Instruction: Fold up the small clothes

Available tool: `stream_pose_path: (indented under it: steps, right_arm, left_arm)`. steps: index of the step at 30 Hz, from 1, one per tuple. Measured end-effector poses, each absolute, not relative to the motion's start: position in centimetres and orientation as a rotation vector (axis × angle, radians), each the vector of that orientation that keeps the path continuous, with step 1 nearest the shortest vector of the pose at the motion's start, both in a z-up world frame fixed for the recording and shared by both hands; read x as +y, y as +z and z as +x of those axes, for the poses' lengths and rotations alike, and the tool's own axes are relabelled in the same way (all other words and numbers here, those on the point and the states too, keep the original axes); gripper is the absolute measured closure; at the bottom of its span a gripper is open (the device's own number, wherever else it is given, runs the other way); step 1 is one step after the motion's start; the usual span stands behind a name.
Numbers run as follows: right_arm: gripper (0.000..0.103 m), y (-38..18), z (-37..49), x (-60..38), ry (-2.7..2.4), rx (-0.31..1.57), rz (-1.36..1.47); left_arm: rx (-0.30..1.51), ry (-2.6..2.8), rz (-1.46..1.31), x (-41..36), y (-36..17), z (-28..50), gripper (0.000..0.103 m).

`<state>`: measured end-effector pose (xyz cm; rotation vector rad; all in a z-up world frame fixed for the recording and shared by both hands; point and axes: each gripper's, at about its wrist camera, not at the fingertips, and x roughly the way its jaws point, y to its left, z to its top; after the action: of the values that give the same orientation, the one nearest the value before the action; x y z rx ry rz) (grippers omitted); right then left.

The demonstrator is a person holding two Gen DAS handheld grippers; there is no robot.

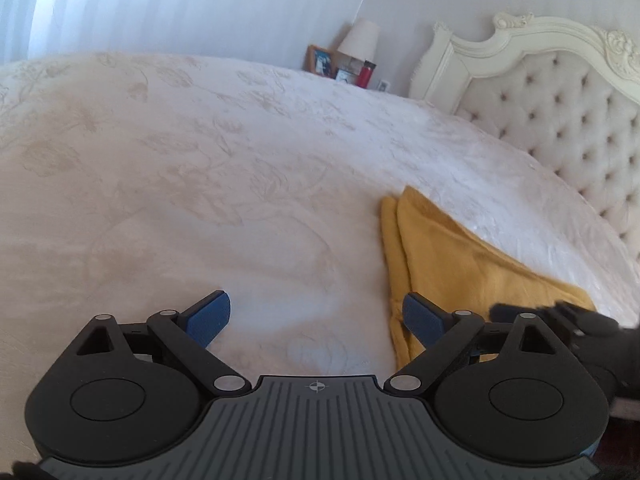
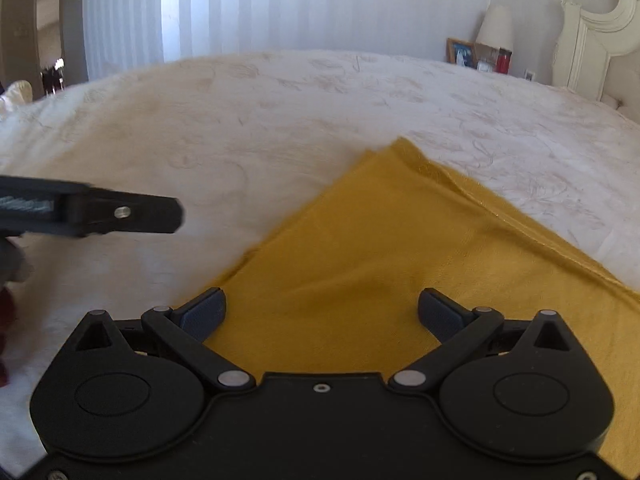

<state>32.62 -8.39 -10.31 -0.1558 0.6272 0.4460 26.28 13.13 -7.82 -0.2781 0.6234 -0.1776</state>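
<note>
Your yellow cloth (image 2: 384, 264) lies flat on the bed (image 1: 200, 180), and it already shows layered edges at its far corner, so at least one fold seems done. How many folds are left I cannot tell (the near part of the cloth is hidden under your tool). Your right tongs (image 2: 322, 314) hover over the cloth with the fingers wide apart and hold nothing. Your left tongs (image 1: 316, 320) are also wide apart and empty, over the bare bedspread just beside the cloth's left edge. The bedspread is white with a pale flower pattern and looks soft, so the cloth may sink a little. Behind you see a tufted headboard (image 1: 560, 104), a lamp (image 1: 360, 40), a picture frame (image 1: 320, 60) and white curtains (image 2: 280, 4).
</note>
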Motion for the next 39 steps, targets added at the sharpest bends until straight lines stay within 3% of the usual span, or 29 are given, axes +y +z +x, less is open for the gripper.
stream_pose_path:
  steps: [7, 13, 32, 39]
  right_arm:
    - [0.001, -10.9, 30.4, -10.6, 0.523, 0.770, -0.039]
    - [0.001, -8.8, 31.6, -17.0, 0.356, 0.719, 0.205]
    - [0.001, -11.1, 46.3, -21.9, 0.030, 0.819, 0.115]
    - [0.001, -8.0, 41.5, -26.7, 0.054, 0.709, 0.297]
  left_arm:
    - [0.605, -0.311, -0.235, 11.0, -7.5, 25.8, 0.009]
    - [0.735, -0.330, -0.146, 9.8, -9.6, 26.9, 0.009]
    - [0.741, -0.328, -0.137, 9.8, -10.1, 27.0, 0.007]
    - [0.741, -0.333, -0.141, 9.9, -10.1, 27.0, 0.006]
